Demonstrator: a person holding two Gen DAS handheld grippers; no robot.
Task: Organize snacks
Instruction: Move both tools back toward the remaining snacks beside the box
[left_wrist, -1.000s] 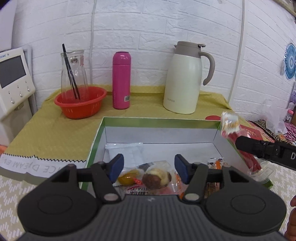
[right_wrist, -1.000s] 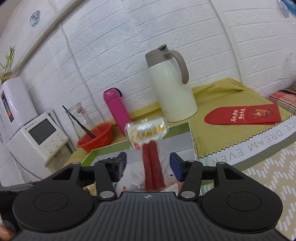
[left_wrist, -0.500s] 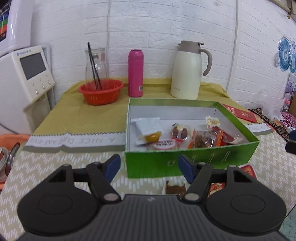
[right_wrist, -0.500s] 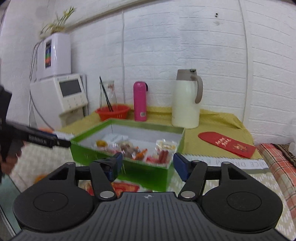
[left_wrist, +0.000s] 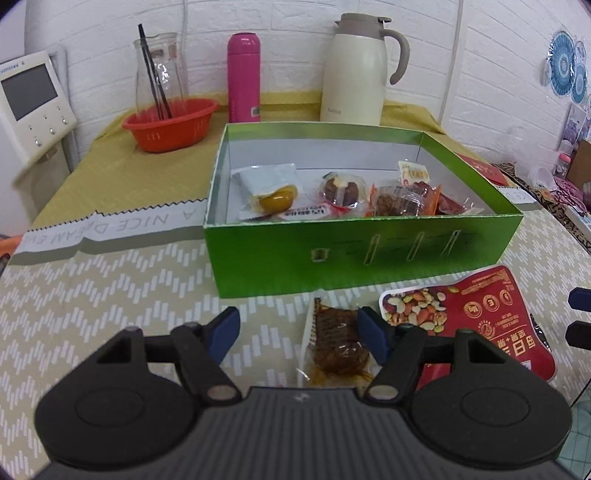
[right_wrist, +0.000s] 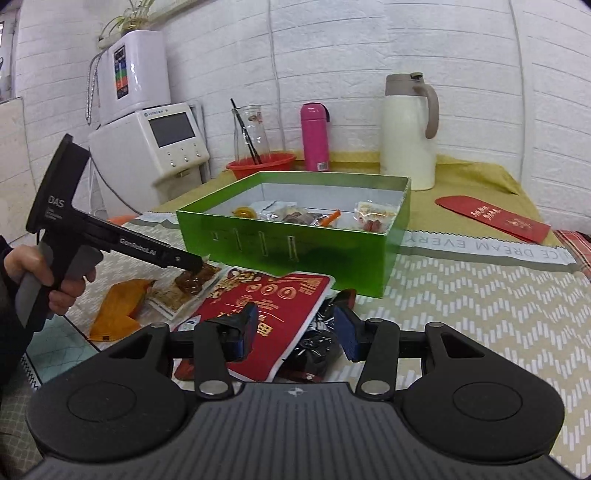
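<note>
A green box (left_wrist: 362, 254) holds several wrapped snacks; it also shows in the right wrist view (right_wrist: 295, 243). In front of it lie a clear pack of brown snack (left_wrist: 338, 350), a red nut pouch (left_wrist: 480, 317) and, in the right wrist view, an orange packet (right_wrist: 118, 302) and a black packet (right_wrist: 317, 343). My left gripper (left_wrist: 301, 334) is open just over the brown pack, which lies by its right finger. My right gripper (right_wrist: 295, 334) is open, low over the red pouch (right_wrist: 269, 310) and black packet.
Behind the box stand a red basket with a glass carafe (left_wrist: 170, 122), a pink bottle (left_wrist: 243, 77) and a cream thermos jug (left_wrist: 358, 70). A red envelope (right_wrist: 491, 218) lies at the right. A white appliance (right_wrist: 147, 147) stands at the left.
The right gripper let go of the sausage pack into the box. Both grippers pulled back from the box and came down to the snacks on the table in front.
</note>
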